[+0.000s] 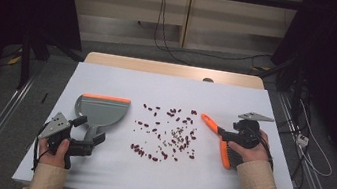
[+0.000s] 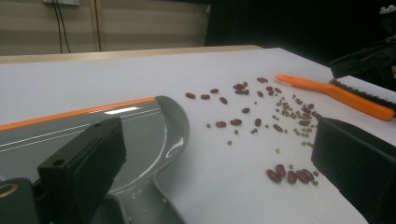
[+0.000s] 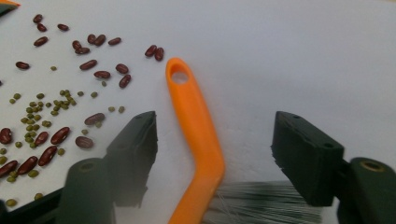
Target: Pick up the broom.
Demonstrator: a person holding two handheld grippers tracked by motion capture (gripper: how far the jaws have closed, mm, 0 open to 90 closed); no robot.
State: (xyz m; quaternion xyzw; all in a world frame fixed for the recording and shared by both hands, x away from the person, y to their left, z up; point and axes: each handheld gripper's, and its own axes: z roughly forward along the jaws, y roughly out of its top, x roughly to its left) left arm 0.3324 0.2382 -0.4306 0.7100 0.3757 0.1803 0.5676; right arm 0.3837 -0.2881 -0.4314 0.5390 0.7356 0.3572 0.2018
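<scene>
lying flat on the white table cover (image 1: 109, 171), right of the spill: one orange hand brush (image 1: 217, 134), handle (image 3: 196, 126) pointing toward the far edge, bristles (image 3: 261, 205) nearest the person. judged light, rigid plastic, smooth and a little slippery; best taken across the bent neck of the handle just above the bristle block, where the right gripper (image 3: 215, 154) now straddles it, jaws spread apart and not touching it. bristles soft and springy, poor for gripping. one grey dustpan (image 1: 101, 111) with an orange lip, left of the spill, lip toward the far edge; judged light, stiff, thin-walled, likely to slide on the cover, so hold by its stub handle (image 1: 93, 134) on the near side. left gripper (image 1: 89, 136) sits over that handle, jaws parted, nothing clamped between them. scattered between the two tools: red beans (image 1: 165, 134), several dozen, too many to count surely; small green beans (image 3: 42, 114), a cluster of similar number, hard, loose and prone to roll. two grippers, two hands.
</scene>
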